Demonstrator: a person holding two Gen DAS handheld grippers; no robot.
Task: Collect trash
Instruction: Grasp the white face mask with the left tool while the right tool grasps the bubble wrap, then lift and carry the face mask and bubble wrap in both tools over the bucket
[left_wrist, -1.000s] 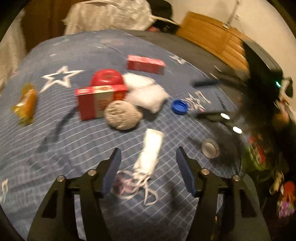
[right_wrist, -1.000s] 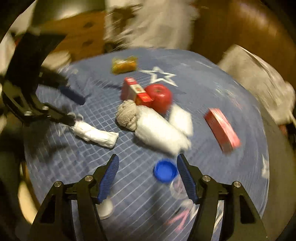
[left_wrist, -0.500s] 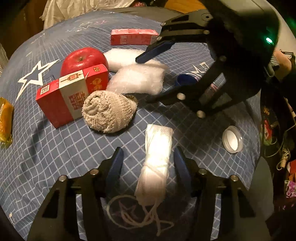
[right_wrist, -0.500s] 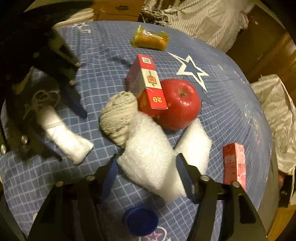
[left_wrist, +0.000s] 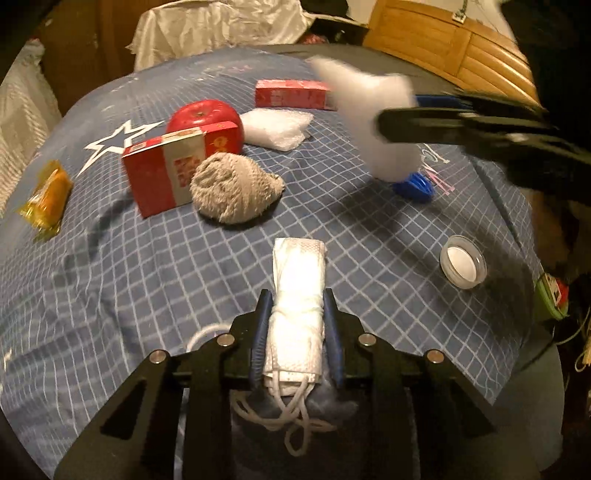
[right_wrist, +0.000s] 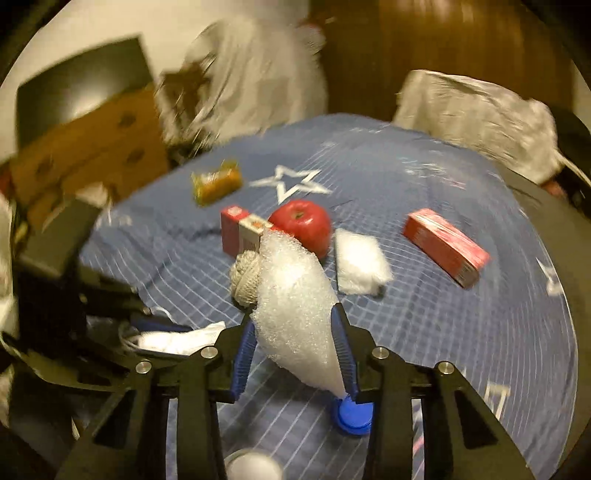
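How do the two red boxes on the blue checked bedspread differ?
The near red box with the white label band stands on edge, leaning against the red apple and touching the grey rolled sock. The far plain red box lies flat, apart from both. The near one carries a white panel; the far one looks all red. Both are small red cartons.

Wooden cabinet (left_wrist: 454, 44), pale wall (right_wrist: 173, 22), dim light

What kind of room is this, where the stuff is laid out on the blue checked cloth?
Most likely a bedroom at home. The items lie on a soft blue star-print bedspread, a slatted wooden headboard or cabinet stands behind it, and loose white covers are heaped nearby.
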